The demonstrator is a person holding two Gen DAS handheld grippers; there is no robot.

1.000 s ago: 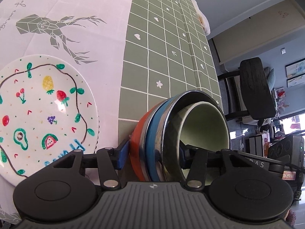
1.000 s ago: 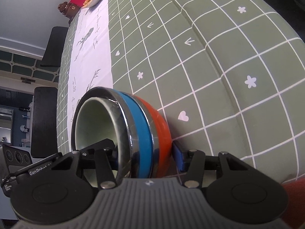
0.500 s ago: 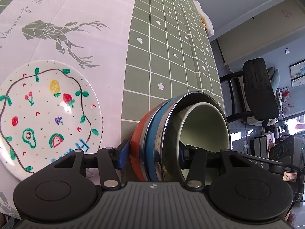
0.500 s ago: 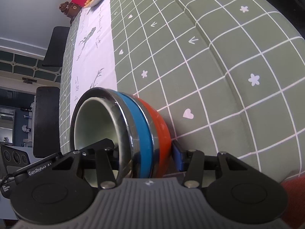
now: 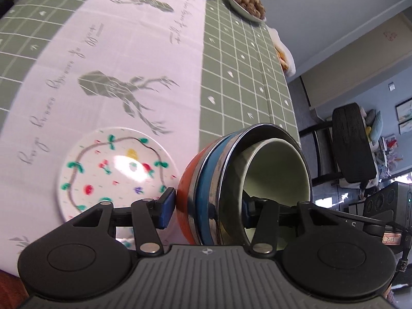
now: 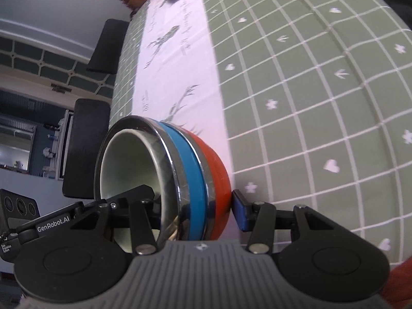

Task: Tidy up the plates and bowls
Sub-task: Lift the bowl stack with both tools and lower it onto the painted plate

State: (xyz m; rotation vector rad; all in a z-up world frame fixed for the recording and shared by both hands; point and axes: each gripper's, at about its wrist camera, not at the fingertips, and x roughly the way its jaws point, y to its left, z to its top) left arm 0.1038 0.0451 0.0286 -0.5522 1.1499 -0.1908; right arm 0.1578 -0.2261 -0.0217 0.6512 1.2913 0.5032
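Both hand-held grippers (image 5: 206, 213) (image 6: 195, 206) clamp the bowl stack (image 5: 231, 188); painted plate (image 5: 116, 170) beside it on the tablecloth (image 5: 244, 64).

wrist views facing opposite, seemingly sharing bowl stack (image 5: 231, 180), close

Ahead of you the table (image 5: 231, 77) lies bare along its green checks; only the painted plate (image 5: 113, 170) stands close left, with food dishes (image 5: 246, 5) at the far end.

Nested bowls (image 5: 206, 193): glossy, mirror-bright metal rims. Painted plate (image 5: 116, 170) glazed, shiny. Tablecloth (image 5: 244, 77) matt cloth.
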